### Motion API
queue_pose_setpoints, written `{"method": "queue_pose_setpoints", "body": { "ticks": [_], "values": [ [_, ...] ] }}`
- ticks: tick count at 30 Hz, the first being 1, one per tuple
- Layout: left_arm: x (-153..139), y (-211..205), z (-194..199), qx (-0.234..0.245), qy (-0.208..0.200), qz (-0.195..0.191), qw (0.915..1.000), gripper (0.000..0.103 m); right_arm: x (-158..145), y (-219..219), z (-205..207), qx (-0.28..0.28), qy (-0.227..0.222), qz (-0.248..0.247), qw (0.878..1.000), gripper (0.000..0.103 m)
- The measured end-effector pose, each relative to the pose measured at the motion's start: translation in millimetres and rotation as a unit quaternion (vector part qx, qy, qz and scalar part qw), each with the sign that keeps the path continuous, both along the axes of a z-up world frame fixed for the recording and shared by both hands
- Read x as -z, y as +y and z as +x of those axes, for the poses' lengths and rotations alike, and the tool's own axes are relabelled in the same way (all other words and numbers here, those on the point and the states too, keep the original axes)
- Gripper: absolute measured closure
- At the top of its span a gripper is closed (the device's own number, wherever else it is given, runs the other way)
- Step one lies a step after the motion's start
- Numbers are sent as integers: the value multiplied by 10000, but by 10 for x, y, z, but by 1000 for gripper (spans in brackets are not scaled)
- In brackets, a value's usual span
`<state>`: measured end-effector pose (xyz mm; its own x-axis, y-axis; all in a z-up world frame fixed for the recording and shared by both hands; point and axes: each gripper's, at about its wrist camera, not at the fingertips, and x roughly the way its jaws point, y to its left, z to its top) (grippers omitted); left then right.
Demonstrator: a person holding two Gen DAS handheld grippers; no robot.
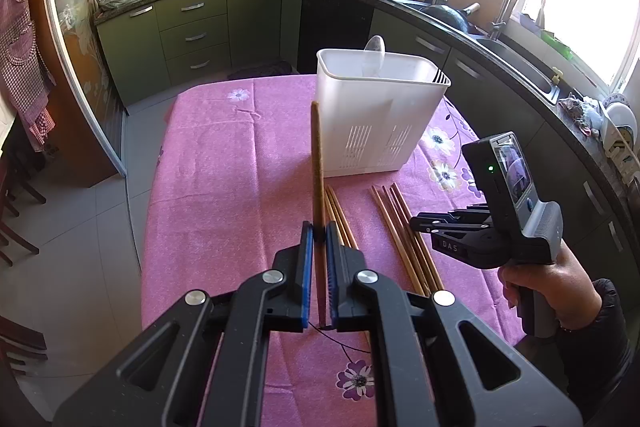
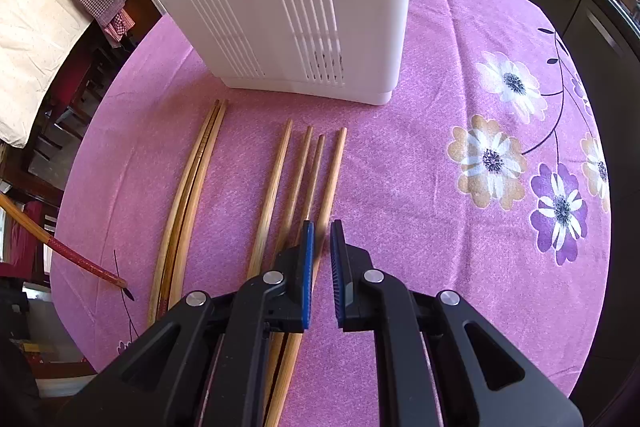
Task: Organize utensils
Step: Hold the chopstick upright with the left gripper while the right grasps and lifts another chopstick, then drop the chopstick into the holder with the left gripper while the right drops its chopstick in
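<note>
My left gripper [image 1: 319, 233] is shut on a wooden chopstick [image 1: 317, 163] and holds it tilted up above the pink tablecloth, its top end near the white slotted utensil holder [image 1: 372, 119]. A spoon [image 1: 375, 49] stands in the holder. The held chopstick's red end shows at the left of the right wrist view [image 2: 72, 257]. My right gripper [image 2: 322, 227] hovers low over several chopsticks [image 2: 296, 183] lying in front of the holder [image 2: 288, 7]; its jaws are slightly apart and hold nothing. A second bundle of chopsticks [image 2: 188, 195] lies to the left.
The table with the pink flowered cloth [image 1: 224, 187] stands in a kitchen. Dark green cabinets and a counter with a sink [image 1: 516, 55] run along the right and back. Wooden chairs [image 1: 16, 227] stand to the left of the table.
</note>
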<state>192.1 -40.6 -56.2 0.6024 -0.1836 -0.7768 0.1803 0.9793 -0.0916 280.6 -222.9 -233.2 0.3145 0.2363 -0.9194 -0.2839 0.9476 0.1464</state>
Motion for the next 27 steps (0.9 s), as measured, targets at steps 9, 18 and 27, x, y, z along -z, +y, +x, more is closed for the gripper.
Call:
{"method": "queue_pose_setpoints", "body": {
  "ticks": [9, 18, 27],
  "values": [
    [7, -11, 8, 11, -30, 46, 10000, 96, -19, 83, -13, -111, -135, -236, 9996, 96],
    [2, -22, 9, 68, -41, 43, 10000, 96, -805, -236, -298, -11, -1107, 515, 9925, 96],
    [-77, -28, 2, 84, -152, 88, 9998, 96, -1480, -530, -755, -48, -1982, 897, 9760, 96]
  ]
}}
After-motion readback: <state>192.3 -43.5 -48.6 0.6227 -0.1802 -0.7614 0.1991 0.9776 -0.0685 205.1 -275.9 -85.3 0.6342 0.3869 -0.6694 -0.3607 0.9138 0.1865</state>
